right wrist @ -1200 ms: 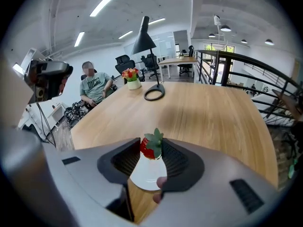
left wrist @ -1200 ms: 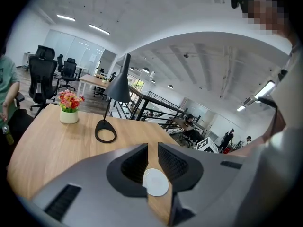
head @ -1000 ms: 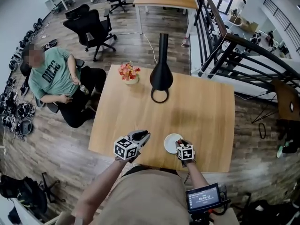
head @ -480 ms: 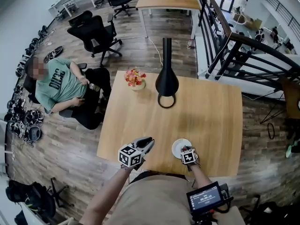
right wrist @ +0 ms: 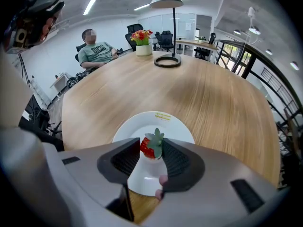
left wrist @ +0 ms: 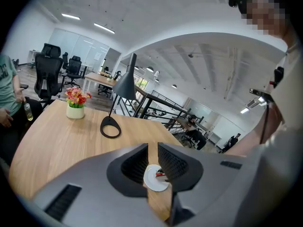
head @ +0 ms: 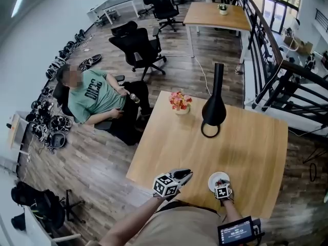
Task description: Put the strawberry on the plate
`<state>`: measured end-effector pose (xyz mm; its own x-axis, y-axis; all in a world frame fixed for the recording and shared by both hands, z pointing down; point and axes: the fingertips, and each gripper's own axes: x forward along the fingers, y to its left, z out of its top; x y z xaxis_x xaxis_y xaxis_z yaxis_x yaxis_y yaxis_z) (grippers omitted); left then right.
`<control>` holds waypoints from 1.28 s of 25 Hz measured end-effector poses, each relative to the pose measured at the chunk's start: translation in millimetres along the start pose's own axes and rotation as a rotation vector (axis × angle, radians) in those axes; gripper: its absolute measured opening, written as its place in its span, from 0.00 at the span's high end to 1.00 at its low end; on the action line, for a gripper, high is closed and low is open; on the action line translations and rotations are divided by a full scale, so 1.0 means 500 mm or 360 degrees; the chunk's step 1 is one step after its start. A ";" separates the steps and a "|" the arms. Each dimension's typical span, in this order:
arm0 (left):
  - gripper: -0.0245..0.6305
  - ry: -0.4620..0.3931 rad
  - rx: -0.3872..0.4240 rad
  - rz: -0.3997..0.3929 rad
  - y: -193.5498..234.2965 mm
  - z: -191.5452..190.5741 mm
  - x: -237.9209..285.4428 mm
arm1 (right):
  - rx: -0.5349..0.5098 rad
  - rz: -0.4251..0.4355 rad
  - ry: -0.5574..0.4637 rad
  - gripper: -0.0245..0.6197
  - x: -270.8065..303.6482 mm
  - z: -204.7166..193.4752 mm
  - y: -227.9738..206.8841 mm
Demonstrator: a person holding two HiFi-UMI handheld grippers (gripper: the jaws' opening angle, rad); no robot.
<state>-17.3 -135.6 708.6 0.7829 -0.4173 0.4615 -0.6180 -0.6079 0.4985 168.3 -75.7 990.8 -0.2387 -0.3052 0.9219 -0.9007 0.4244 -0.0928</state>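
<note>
A red strawberry (right wrist: 147, 148) with a green leafy cap sits between the jaws of my right gripper (right wrist: 151, 144), which is shut on it. It hangs just above the small white plate (right wrist: 163, 118), near the plate's near side. In the head view the right gripper (head: 222, 187) points steeply down over the plate (head: 213, 178) at the table's near edge. My left gripper (head: 183, 175) hovers to the left of the plate with nothing between its jaws, which stand a narrow slit apart. Through that slit the left gripper view shows the plate (left wrist: 152, 182) and the strawberry (left wrist: 161, 175).
On the wooden table (head: 246, 137) a black lamp (head: 213, 109) stands with its ring base, and a flower pot (head: 180, 102) sits at the far left corner. A seated person (head: 95, 99) and office chairs (head: 138, 47) are left of the table, a railing to the right.
My right gripper has sunk toward the plate with the strawberry still in its jaws. The left gripper has stayed where it was. The head view has swung, so the table sits further right.
</note>
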 end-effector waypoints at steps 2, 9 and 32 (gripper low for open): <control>0.89 -0.0005 -0.0001 0.0010 0.001 0.001 -0.006 | -0.0011 0.0003 0.0014 0.73 0.005 0.004 0.005; 0.89 -0.0005 -0.0002 0.0021 0.006 0.000 -0.016 | -0.0003 0.0023 0.0049 0.73 0.017 -0.002 0.012; 0.89 -0.0257 -0.0075 -0.0020 -0.007 0.084 -0.083 | 0.0292 -0.0149 -0.1173 0.56 -0.433 0.368 -0.053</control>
<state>-44.8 -144.6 656.9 0.7896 -0.5156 0.3327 -0.6078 -0.5832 0.5389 176.9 -177.8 724.2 -0.2806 -0.8501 0.4455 -0.9597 0.2397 -0.1470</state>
